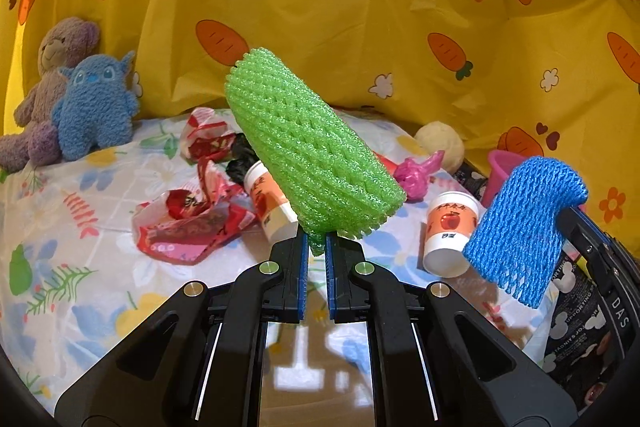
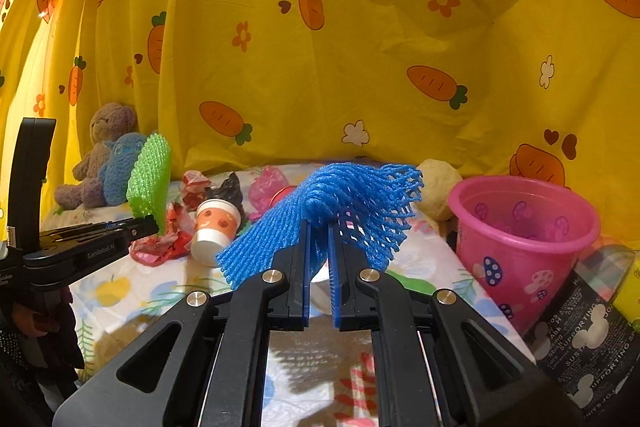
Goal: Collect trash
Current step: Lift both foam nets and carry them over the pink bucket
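A yellow curtain (image 2: 360,39) with printed carrots hangs behind the whole scene, and in front of it lies a white tablecloth (image 1: 80,291) with flowers and leaves. At the far left two plush toys sit together, a purple bear (image 1: 52,67) and a blue plush (image 1: 96,103) that leans on it. At the right side stands a pink bucket (image 2: 520,251) with mushroom pictures, upright and near the right gripper (image 2: 319,231); a black printed bag (image 2: 580,339) lies just beside it. The left gripper (image 1: 316,241) has its jaws closed on the low end of a green foam net (image 1: 308,155), which stands up tilted to the left above the table. The right gripper is closed around the middle of a blue foam net (image 2: 340,211), and the net hangs over both sides of the fingers. On the table in the middle lie red wrappers (image 1: 192,223), two paper cups with an apple picture, one on its side (image 1: 268,203) and one tilted (image 1: 450,231), a pink plastic piece (image 1: 416,173), a black crumpled bag (image 1: 244,159) and a pale yellow ball (image 1: 440,143) far at the right
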